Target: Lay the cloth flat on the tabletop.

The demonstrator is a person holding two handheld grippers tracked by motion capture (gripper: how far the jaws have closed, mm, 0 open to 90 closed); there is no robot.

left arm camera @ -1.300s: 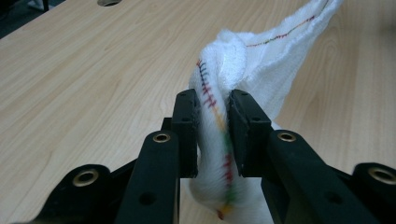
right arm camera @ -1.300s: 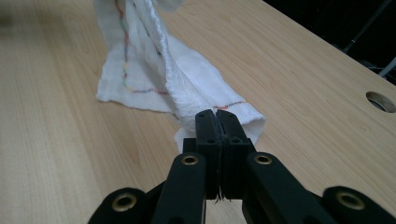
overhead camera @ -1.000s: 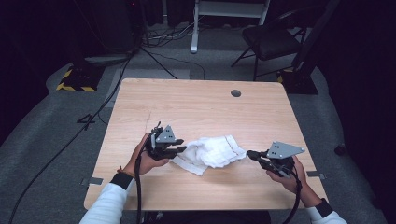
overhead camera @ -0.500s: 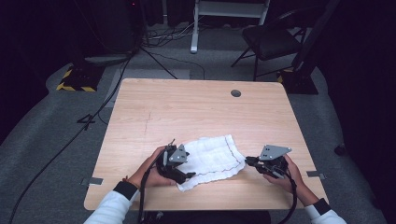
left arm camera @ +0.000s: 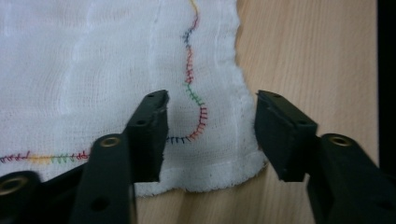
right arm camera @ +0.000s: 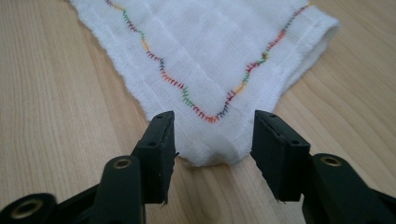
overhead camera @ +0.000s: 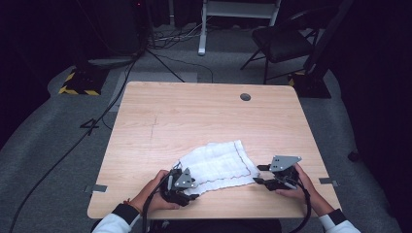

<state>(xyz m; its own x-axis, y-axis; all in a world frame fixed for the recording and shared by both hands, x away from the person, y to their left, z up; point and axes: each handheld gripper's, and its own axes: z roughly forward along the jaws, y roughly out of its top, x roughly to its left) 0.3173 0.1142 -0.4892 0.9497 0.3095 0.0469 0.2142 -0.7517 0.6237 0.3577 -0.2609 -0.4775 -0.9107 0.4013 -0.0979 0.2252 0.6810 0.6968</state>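
A white gauze cloth with a wavy multicoloured stitch line lies flat on the wooden table, near its front edge. My left gripper is at the cloth's near left corner. In the left gripper view the cloth has that corner between the jaws of the left gripper; they have just been closing, and the pads stand apart from it. My right gripper is at the near right corner. Its jaws have just been opening, and the cloth corner lies loose between them.
A round cable hole sits in the table's far right part. Both hands are close to the table's front edge. A dark chair, a white frame and cables stand on the grey floor behind the table.
The bunched cloth now lies spread flat. Both grippers have sunk to the table near the front edge, the left one shifting right. The right jaws have let go of the cloth corner.
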